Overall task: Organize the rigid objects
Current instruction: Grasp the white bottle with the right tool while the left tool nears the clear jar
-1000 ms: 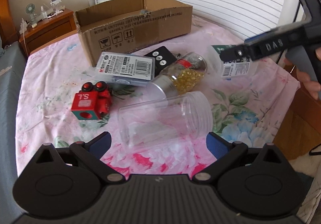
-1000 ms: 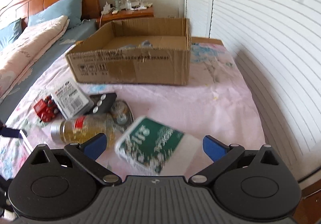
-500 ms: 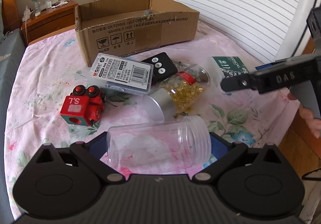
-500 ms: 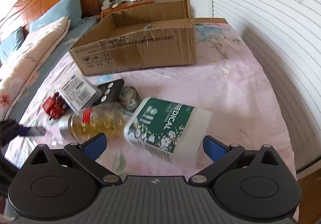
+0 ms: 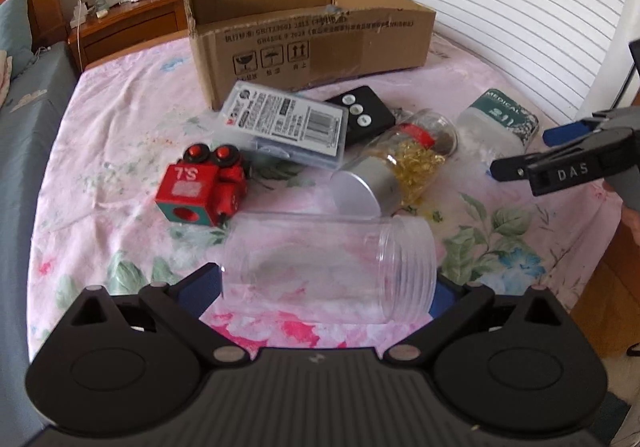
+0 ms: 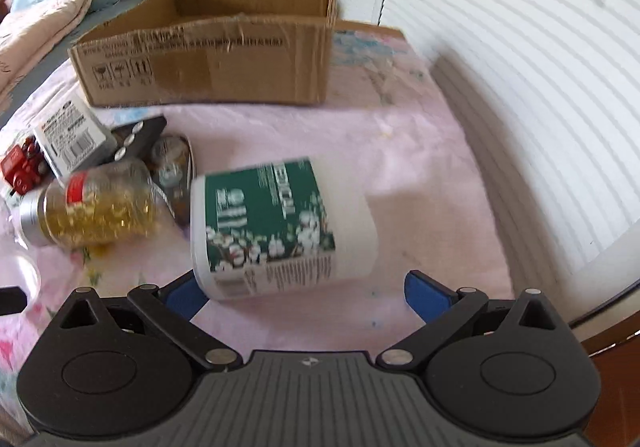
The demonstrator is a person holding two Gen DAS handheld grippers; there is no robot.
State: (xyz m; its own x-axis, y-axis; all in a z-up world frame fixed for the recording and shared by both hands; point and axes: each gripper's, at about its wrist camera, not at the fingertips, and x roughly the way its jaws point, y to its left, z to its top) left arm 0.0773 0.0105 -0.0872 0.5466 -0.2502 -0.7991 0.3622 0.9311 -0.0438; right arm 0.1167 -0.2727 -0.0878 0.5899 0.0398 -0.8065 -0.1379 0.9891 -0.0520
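Note:
A clear empty plastic jar (image 5: 328,267) lies on its side between the open fingers of my left gripper (image 5: 326,291), which do not clamp it. A white bottle with a green label (image 6: 280,227) lies on its side just ahead of my open right gripper (image 6: 306,293); it also shows in the left wrist view (image 5: 500,119). A jar of yellow capsules (image 5: 392,171) (image 6: 88,207), a red toy train (image 5: 204,187), a flat clear case (image 5: 284,123) and a black remote (image 5: 360,115) lie together. An open cardboard box (image 5: 312,47) (image 6: 208,63) stands behind them.
All lies on a pink floral sheet (image 5: 120,119) over a table. A wooden nightstand (image 5: 124,23) with a small fan stands at the back left. White shutters (image 6: 520,67) run along the right. A bed with pillows (image 6: 40,19) is at the left.
My left gripper has moved forward until the clear jar lies between its fingers. My right gripper has closed in on the green-labelled bottle, which now lies just before its fingers.

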